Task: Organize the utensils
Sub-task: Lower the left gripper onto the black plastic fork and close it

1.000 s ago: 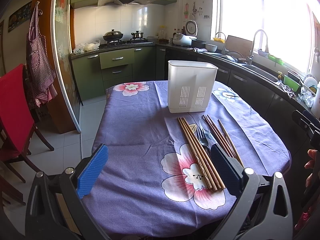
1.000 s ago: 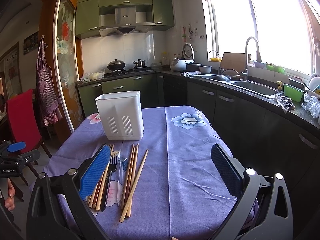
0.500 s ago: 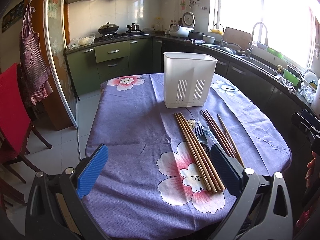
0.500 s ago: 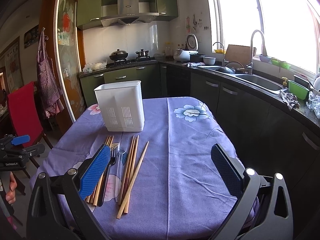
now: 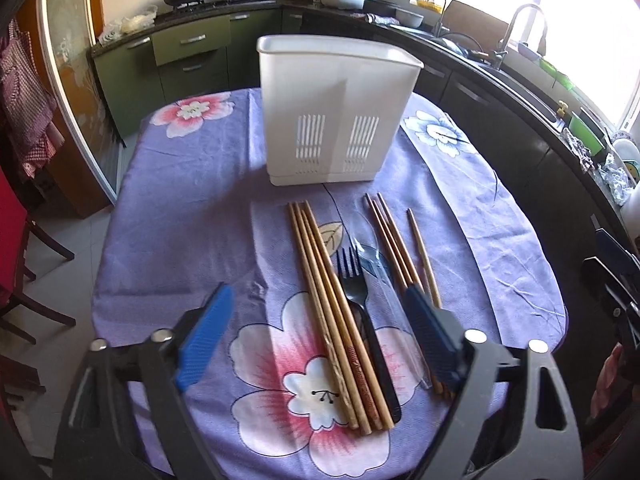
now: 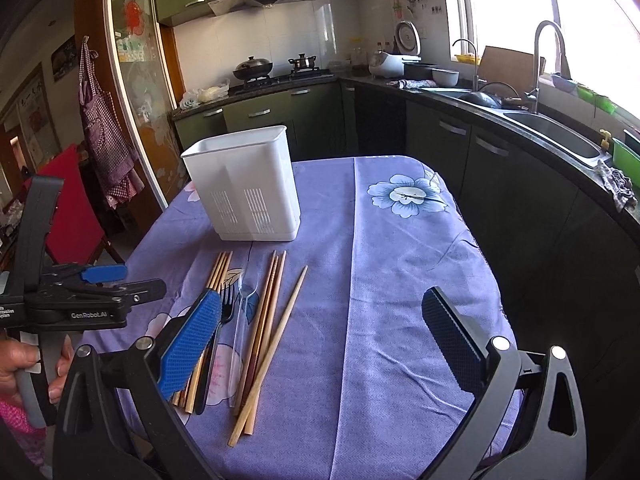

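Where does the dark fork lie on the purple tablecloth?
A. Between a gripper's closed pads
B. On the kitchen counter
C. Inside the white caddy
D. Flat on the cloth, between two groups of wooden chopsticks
D: the dark fork lies flat on the tablecloth with wooden chopsticks on either side, in front of the white caddy.

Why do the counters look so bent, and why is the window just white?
Both views come through fisheye lenses, so the counter and table edge curve. In both, the window is blown out by daylight. In the left wrist view the utensil holder casts a shadow on the tablecloth.
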